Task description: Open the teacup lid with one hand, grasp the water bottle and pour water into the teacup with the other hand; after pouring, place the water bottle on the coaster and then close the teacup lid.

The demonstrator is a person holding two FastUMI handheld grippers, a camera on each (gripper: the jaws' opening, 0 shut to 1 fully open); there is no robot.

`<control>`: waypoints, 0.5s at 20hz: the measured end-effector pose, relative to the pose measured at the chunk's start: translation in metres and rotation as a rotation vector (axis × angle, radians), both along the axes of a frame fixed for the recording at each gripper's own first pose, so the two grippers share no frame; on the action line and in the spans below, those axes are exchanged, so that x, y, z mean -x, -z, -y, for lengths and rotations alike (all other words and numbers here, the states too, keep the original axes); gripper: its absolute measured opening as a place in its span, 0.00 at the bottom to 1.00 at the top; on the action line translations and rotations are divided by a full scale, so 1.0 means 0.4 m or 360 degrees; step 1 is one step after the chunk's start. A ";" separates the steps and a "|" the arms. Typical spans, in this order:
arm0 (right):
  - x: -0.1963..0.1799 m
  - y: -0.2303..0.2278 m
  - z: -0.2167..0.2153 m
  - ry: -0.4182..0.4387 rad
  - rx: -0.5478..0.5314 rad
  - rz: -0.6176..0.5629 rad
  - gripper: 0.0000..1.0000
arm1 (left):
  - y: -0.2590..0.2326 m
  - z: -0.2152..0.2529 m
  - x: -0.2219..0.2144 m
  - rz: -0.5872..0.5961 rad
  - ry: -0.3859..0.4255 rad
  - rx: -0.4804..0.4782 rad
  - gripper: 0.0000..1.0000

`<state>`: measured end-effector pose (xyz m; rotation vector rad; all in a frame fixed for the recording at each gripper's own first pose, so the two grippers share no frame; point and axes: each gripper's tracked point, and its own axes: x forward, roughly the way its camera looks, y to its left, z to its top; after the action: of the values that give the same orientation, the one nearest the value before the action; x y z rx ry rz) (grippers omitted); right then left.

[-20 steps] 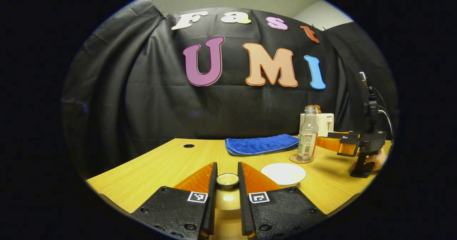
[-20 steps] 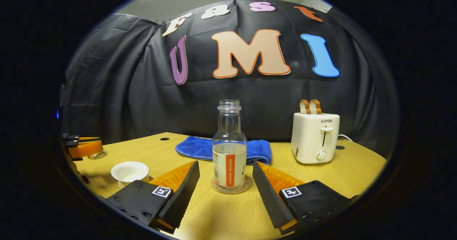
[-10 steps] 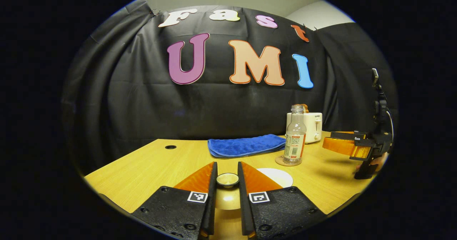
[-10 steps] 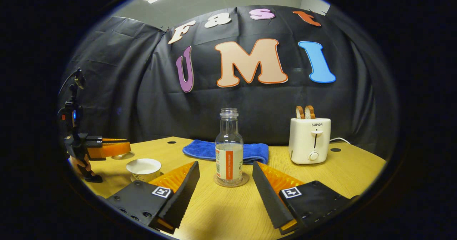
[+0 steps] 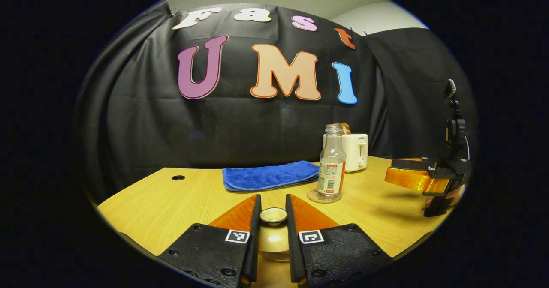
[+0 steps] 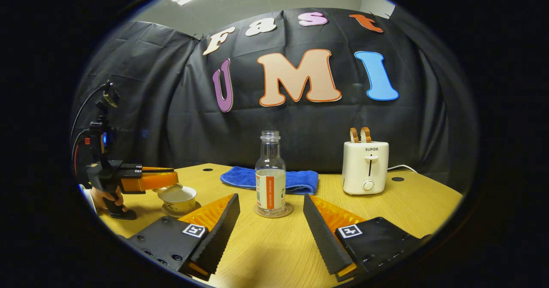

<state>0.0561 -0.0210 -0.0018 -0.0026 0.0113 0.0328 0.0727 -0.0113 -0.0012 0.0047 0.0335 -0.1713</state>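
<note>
- Left gripper view: left gripper [image 5: 273,219] low in the foreground, two fingers narrow and pressed on the small round knob of a pale round teacup lid [image 5: 273,216], lid held above the light wooden table [image 5: 171,206].
- Beyond the fingers, clear plastic water bottle [image 5: 331,164] with an orange-and-white label, capless, part full, upright on a round brown coaster [image 5: 322,197].
- Folded blue cloth towel [image 5: 270,175] left of the bottle, flat on the table, near the black cloth wall.
- White two-slot toaster [image 5: 354,151] behind the bottle, partly hidden by it.
- At far right, right gripper [image 5: 411,177] above the table, handle gripped by a hand [image 5: 450,193] at the edge; finger spread not clear from this side.
- Right gripper view: right gripper [image 6: 271,219] in the foreground, fingers wide apart and holding nothing, the same bottle [image 6: 270,174] straight ahead between them but farther off, not touched.
- Same coaster [image 6: 273,211] under the bottle; blue towel [image 6: 296,181] behind it; toaster [image 6: 365,166] to the right with two toast slices [image 6: 359,134] standing in its slots.
- At left, small white ceramic teacup [image 6: 176,197] open on a saucer, on the table [image 6: 274,253].
- Left gripper [image 6: 169,181] just above and left of the cup, lid [image 6: 169,188] beneath its tip, tilted over the cup's rim; touching or not, cannot tell.
- A hand [image 6: 103,198] around that gripper's handle.
</note>
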 end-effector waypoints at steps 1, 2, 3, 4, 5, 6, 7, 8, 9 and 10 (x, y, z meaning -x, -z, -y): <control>0.001 -0.001 -0.001 0.0000 0.0000 0.0000 0.95 | 0.004 0.006 -0.002 -0.0013 0.0017 -0.0005 0.27; 0.001 -0.001 -0.002 -0.0002 -0.0001 0.0000 0.92 | 0.010 0.012 -0.004 -0.0029 0.0034 -0.0011 0.27; 0.001 -0.001 -0.003 -0.0004 -0.0001 0.0001 0.92 | 0.012 0.017 -0.008 -0.0045 0.0054 -0.0018 0.27; 0.002 -0.001 -0.002 -0.0005 -0.0001 0.0001 0.92 | 0.017 0.024 -0.013 -0.0059 0.0073 -0.0024 0.27; 0.001 -0.001 -0.003 -0.0006 -0.0001 0.0001 0.92 | 0.019 0.033 -0.017 -0.0077 0.0091 -0.0030 0.27; 0.000 -0.002 -0.003 -0.0006 -0.0001 0.0001 0.92 | 0.025 0.036 -0.020 -0.0095 0.0103 -0.0037 0.27; 0.000 -0.001 -0.003 -0.0006 -0.0001 0.0001 0.92 | 0.028 0.037 -0.021 -0.0107 0.0112 -0.0039 0.27; 0.000 0.000 -0.003 -0.0006 -0.0001 0.0001 0.92 | 0.030 0.043 -0.020 -0.0120 0.0123 -0.0042 0.27; -0.001 0.000 -0.002 -0.0006 -0.0001 0.0001 0.92 | 0.032 0.046 -0.024 -0.0132 0.0129 -0.0044 0.27; 0.000 0.000 -0.003 -0.0007 0.0000 0.0002 0.92 | 0.035 0.049 -0.024 -0.0141 0.0140 -0.0048 0.27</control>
<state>0.0560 -0.0198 -0.0019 -0.0023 0.0100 0.0371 0.0824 -0.0311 -0.0152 0.0285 0.1241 -0.2591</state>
